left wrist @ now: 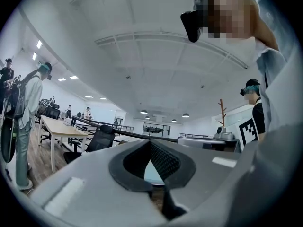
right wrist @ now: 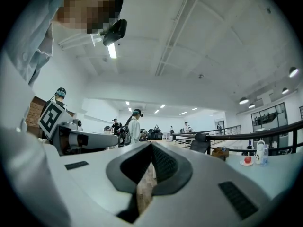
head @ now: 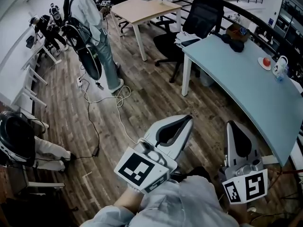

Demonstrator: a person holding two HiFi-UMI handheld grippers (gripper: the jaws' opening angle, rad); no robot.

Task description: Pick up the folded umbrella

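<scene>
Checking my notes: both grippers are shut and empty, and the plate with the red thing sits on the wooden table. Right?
One slip: the head view shows the plate on the pale blue table, not the wooden table. The left gripper and right gripper are shut and empty.

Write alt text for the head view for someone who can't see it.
The left claw and right claw, both shut and empty, point forward over a wooden floor beside a pale blue table. A person stands farther off near a wooden desk and a black office chair.
</scene>
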